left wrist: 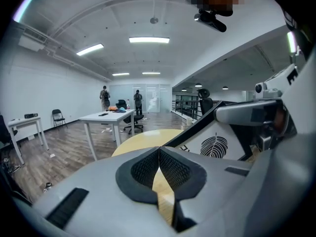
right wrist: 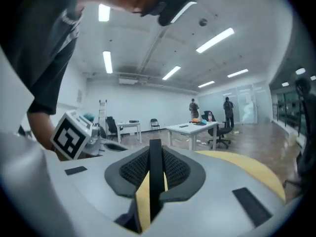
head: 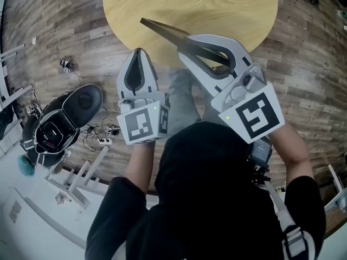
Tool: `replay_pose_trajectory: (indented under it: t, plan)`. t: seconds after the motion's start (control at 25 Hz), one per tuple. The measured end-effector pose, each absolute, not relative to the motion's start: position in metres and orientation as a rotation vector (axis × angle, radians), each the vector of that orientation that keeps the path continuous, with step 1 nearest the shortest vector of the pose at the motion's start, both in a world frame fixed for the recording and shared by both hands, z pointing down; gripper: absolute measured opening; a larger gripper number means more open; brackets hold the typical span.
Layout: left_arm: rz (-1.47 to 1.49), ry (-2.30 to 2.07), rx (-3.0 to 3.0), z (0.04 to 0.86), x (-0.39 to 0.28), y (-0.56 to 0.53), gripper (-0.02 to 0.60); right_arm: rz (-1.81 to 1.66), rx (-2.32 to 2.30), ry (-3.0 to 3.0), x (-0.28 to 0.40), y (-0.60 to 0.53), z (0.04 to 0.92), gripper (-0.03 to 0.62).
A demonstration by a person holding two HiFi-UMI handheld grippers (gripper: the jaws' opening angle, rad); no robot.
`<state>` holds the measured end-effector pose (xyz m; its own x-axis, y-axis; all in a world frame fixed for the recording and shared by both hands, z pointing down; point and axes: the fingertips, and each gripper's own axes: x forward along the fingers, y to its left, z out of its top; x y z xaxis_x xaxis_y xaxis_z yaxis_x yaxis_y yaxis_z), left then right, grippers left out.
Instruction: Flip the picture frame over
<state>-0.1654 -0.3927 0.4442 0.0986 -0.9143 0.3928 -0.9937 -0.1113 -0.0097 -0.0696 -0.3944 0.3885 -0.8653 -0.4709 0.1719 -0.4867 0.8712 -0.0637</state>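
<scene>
Nearest, dark hood and sleeves of the person (head: pixel 211 199) filling the low part of the head view, both hands mostly hidden behind the marker cubes. Left hand-held gripper (head: pixel 139 53) (left wrist: pixel 159 149) over the near edge of the round wooden surface (head: pixel 217 4), pointing far and slightly down, jaws pressed together, nothing between them. Right hand-held gripper (head: pixel 214 53) (right wrist: pixel 154 149) just right of it, held higher and rolled sideways, jaws clamped on the black rim of the picture frame (head: pixel 165 32) (right wrist: pixel 154 179).

Frame over the near half of the surface, tilted, edge-on from above as a dark sliver running far-left from the jaws. White face with leaf print (left wrist: pixel 222 144) showing in the left gripper view. Lower edge hidden behind gripper bodies, so contact with the surface not readable.

Black bag (head: pixel 65 118) on the wooden floor (head: pixel 59 31) at left, contents not visible. Far off, white tables (left wrist: pixel 106 116), office chairs and two small figures, too small for detail.
</scene>
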Motion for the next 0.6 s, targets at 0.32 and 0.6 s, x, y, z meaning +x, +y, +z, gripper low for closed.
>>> replay_pose_trajectory:
  t: [0.32,0.6]
  plan:
    - [0.460,-1.888,2.121,0.447,-0.164,-0.386,0.023,1.082,1.032,-2.866,-0.011,-0.437,0.422,0.078]
    - [0.464,-1.880,2.115,0.456,-0.161,-0.385,0.023,1.413,1.211,-2.728,0.024,-0.457,0.468,0.078]
